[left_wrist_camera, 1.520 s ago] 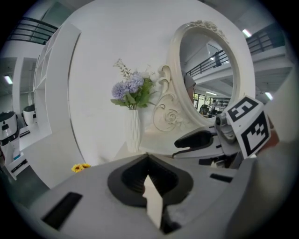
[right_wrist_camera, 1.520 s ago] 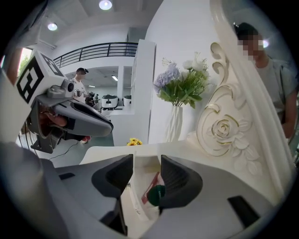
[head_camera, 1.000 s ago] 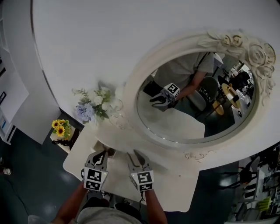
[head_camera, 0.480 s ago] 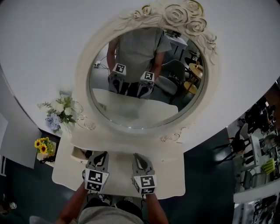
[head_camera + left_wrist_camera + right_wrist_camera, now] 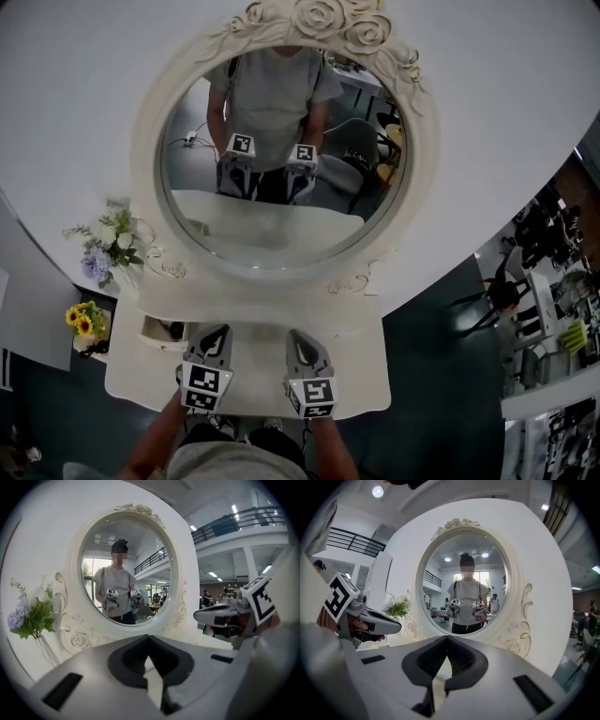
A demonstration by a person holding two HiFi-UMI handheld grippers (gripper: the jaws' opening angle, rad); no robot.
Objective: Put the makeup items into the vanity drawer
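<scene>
**Drawer open, bench bare, both grippers empty**

From where I stand, the job looks close to finished. The white bench [image 5: 361,370] under the oval mirror [image 5: 272,220] has no makeup left on it that I can see, though both grippers cover part of the top. At its left end the vanity drawer [image 5: 148,334] is pulled out. Something dark lies inside it [image 5: 174,329], most likely the makeup items, but they are too small to tell apart.

The left gripper [image 5: 217,334] is held above the bench just beside the drawer. Its fingers are pressed together with nothing caught between them; its own view shows only the bench top and mirror frame past the tips. The right gripper [image 5: 298,339] hangs alongside it, near the middle of the bench. Its fingers have just been closing and now meet tip to tip, also empty. Both point toward the mirror, which shows the person holding them.

A vase of pale flowers [image 5: 109,246] stands at the back left corner, with a small bunch of sunflowers [image 5: 82,321] lower down beside the vanity. Neither is in the way.

My guess is that the putting-in is done. What remains, if anything, is to push the drawer shut, and the left gripper is nearer for that. The fingers may slip on the drawer's smooth front.
</scene>
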